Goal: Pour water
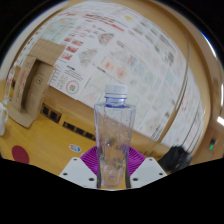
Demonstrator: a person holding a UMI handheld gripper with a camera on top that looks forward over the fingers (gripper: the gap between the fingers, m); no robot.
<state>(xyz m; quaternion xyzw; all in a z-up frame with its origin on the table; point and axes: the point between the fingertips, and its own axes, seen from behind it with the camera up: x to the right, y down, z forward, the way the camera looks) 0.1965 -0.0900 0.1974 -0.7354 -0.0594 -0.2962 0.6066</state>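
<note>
A clear plastic water bottle [113, 135] with a white cap stands upright between my gripper's [112, 163] two fingers. The purple pads [92, 158] press on both of its sides near the bottom, so the gripper is shut on it. The bottle looks held up in front of the wall, with no table surface showing under it. The liquid level inside cannot be made out. No cup or other vessel is in view.
A wall covered with printed posters [115, 55] fills the background. A cardboard box [32, 80] stands on a wooden surface [30, 140] to the left of the bottle. A dark object [178, 157] lies beyond the right finger.
</note>
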